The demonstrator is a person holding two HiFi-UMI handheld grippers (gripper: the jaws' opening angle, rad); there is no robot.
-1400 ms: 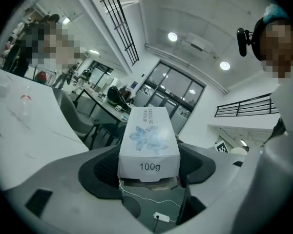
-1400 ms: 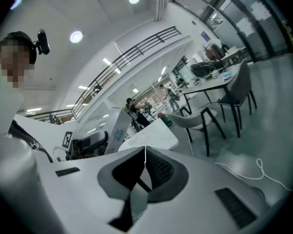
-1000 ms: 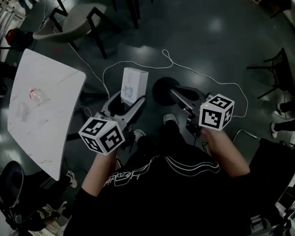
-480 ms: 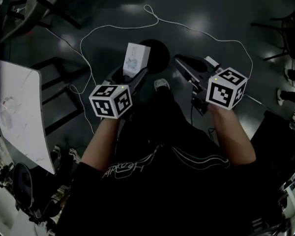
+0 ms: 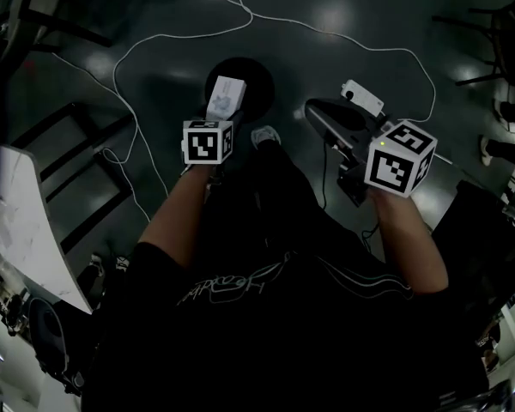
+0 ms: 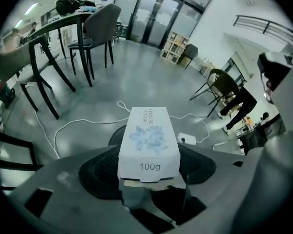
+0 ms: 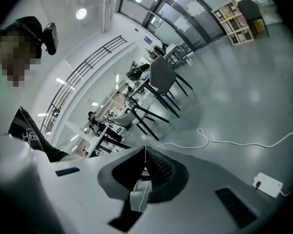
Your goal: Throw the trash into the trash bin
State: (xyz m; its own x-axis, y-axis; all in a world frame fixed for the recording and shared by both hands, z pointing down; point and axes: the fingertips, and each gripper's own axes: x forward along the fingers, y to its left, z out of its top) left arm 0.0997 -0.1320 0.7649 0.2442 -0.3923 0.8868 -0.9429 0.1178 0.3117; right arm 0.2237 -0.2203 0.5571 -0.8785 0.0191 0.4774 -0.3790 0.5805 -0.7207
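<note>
My left gripper (image 5: 222, 112) is shut on a white carton (image 5: 225, 98) printed with a pale blue flower and "100g". It points steeply down, with the carton hanging over the round black trash bin (image 5: 251, 82) on the dark floor. In the left gripper view the carton (image 6: 149, 143) fills the gap between the jaws of the left gripper (image 6: 149, 175), and the bin's dark rim (image 6: 115, 134) shows just behind it. My right gripper (image 5: 319, 114) is off to the right of the bin, shut with nothing in it. In its own view the right gripper (image 7: 145, 156) has its jaws pressed together.
A white cable (image 5: 326, 33) loops across the floor behind the bin, ending at a white power strip (image 5: 362, 98) by the right gripper. A white marble-look table (image 5: 21, 221) stands at the left, beside a black chair frame (image 5: 77, 144). Another chair (image 5: 489, 24) stands far right.
Both grippers have dropped lower. The left one tipped downward and carried the carton forward until it hangs over the bin. The table has slid toward the left edge of the view.
</note>
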